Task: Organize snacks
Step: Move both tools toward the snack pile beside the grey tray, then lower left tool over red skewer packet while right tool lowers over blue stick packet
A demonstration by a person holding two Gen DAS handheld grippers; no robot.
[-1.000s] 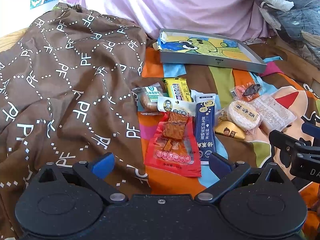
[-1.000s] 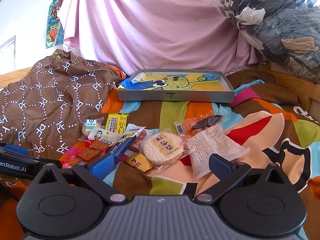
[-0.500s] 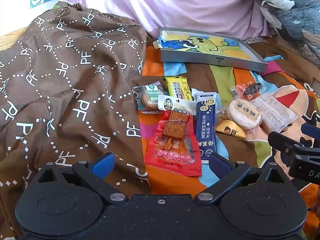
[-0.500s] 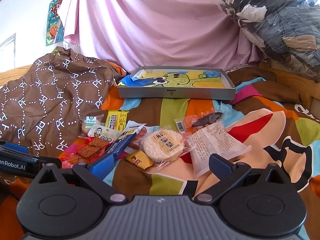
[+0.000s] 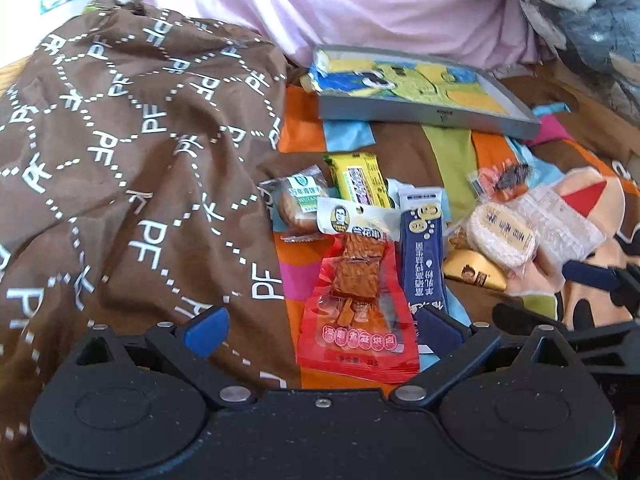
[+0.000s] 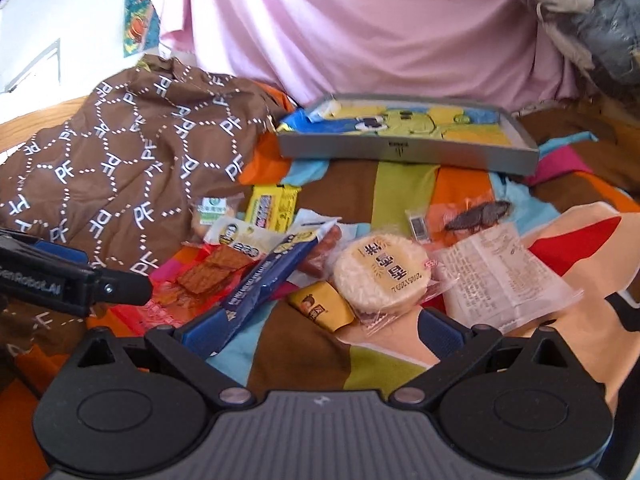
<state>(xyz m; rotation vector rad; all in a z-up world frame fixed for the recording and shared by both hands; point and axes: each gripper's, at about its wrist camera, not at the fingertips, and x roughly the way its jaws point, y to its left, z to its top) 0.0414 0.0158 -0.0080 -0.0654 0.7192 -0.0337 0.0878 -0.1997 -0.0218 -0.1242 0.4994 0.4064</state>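
Note:
Several snack packets lie on a striped bedsheet: a red pouch (image 5: pixel 356 312), a navy stick pack (image 5: pixel 423 248), a yellow bar (image 5: pixel 358 179), a round rice cracker (image 6: pixel 382 274), a gold packet (image 6: pixel 322 307) and a clear white packet (image 6: pixel 500 276). Behind them stands a grey tray (image 6: pixel 404 148) with a cartoon lining. My left gripper (image 5: pixel 320 326) hangs open just before the red pouch and holds nothing. Open too, my right gripper (image 6: pixel 316 326) hovers low in front of the gold packet and the rice cracker, its left finger (image 6: pixel 202 330) near the navy pack's end.
A brown patterned blanket (image 5: pixel 120 160) is heaped on the left. A pink sheet (image 6: pixel 360 28) hangs behind the tray. Bundled clothes (image 6: pixel 592 20) are piled at the back right. A small biscuit packet (image 5: pixel 298 204) and a dried-fish packet (image 6: pixel 468 214) lie among the snacks.
Both grippers have moved forward and down toward the snacks, which now look larger. The right gripper has come in closest. Both stay open; no packet has moved.

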